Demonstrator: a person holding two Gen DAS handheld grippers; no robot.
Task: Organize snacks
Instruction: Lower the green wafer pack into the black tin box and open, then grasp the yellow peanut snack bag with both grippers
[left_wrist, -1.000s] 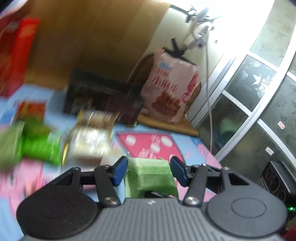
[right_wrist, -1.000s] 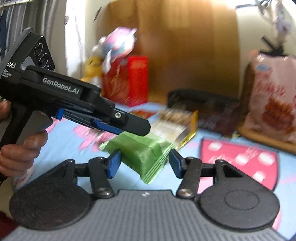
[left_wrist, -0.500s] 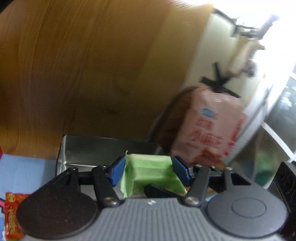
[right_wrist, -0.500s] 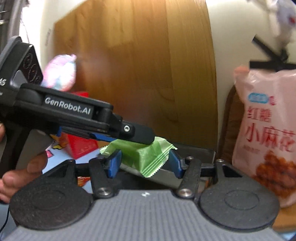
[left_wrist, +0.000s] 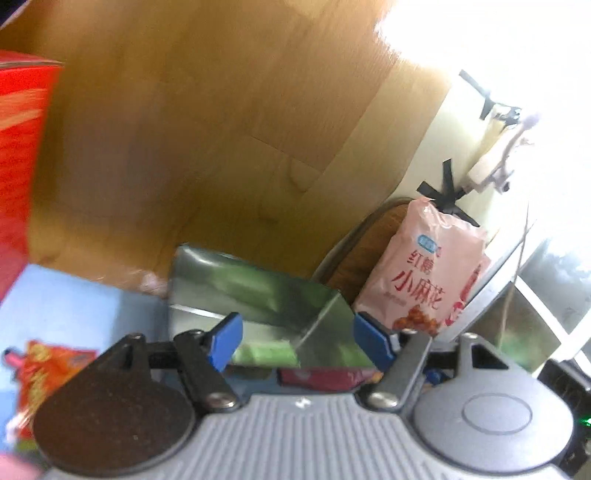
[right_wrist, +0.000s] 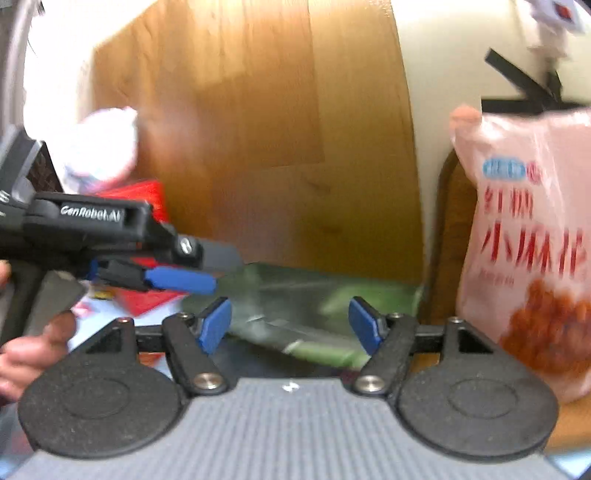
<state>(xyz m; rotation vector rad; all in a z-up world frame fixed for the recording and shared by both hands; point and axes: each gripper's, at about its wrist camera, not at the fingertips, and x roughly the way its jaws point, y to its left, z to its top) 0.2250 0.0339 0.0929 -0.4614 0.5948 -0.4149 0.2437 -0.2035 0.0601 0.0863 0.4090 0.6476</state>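
A shiny metal tin (left_wrist: 258, 291) stands open on the table by the wooden wall; it also shows in the right wrist view (right_wrist: 306, 295). A green snack packet (left_wrist: 264, 352) lies inside it, seen again in the right wrist view (right_wrist: 325, 352). My left gripper (left_wrist: 295, 341) is open and empty just over the tin's near edge; it shows from the side in the right wrist view (right_wrist: 181, 278). My right gripper (right_wrist: 291, 325) is open and empty, facing the tin. A dark red packet (left_wrist: 325, 376) lies below the left fingers.
A large pink snack bag (left_wrist: 424, 280) leans behind a wooden chair back right of the tin, close in the right wrist view (right_wrist: 528, 251). A red box (left_wrist: 22, 162) stands at left. An orange-red packet (left_wrist: 48, 373) lies on the blue cloth (left_wrist: 81, 314).
Both grippers held the green packet and carried it over the tin. Both jaws have opened and the packet now lies in the tin.
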